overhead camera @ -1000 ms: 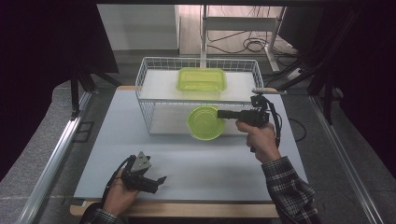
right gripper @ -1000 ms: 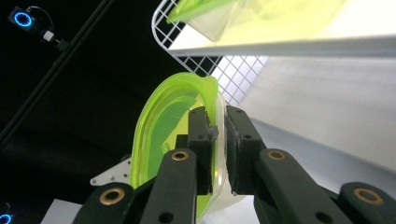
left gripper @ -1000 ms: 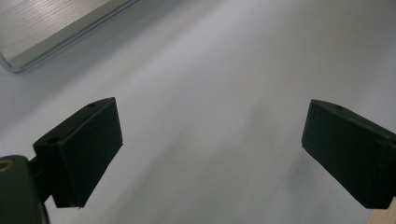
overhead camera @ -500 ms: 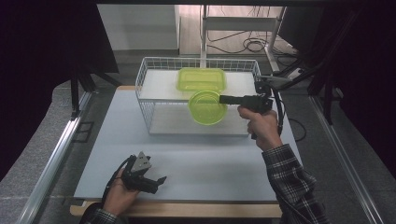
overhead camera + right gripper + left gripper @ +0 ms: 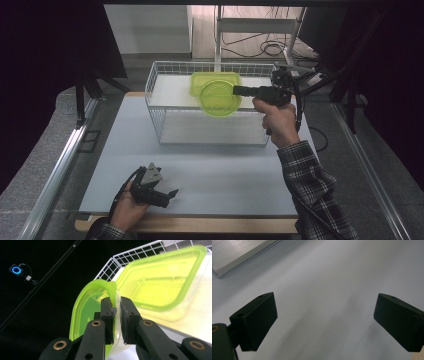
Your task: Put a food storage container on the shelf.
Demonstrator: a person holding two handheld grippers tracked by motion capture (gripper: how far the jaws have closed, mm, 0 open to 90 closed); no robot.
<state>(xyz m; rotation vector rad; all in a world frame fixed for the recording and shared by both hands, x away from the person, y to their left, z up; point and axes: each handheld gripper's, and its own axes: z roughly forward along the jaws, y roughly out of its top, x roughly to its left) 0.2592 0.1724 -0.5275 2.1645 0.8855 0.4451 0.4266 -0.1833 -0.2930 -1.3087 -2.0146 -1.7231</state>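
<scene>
Lime-green round container (image 5: 218, 99) now up at the wire basket's (image 5: 155, 95) front rim, higher and farther back than a second ago, when hanging low in front of the basket over the table (image 5: 210, 165). Clamped by its rim between the nearly closed jaws of the right tongs (image 5: 237, 90), tilted on edge in the right gripper view (image 5: 85, 312). Just behind it, inside the basket, a rectangular green container (image 5: 216, 80), partly overlapped by the round one from above. Left tongs (image 5: 170, 194) unmoved at the near left of the table, jaws wide apart and holding nothing (image 5: 324, 315). Basket wires between the round container and the basket's inside. No readable brand, label or writing anywhere.
</scene>
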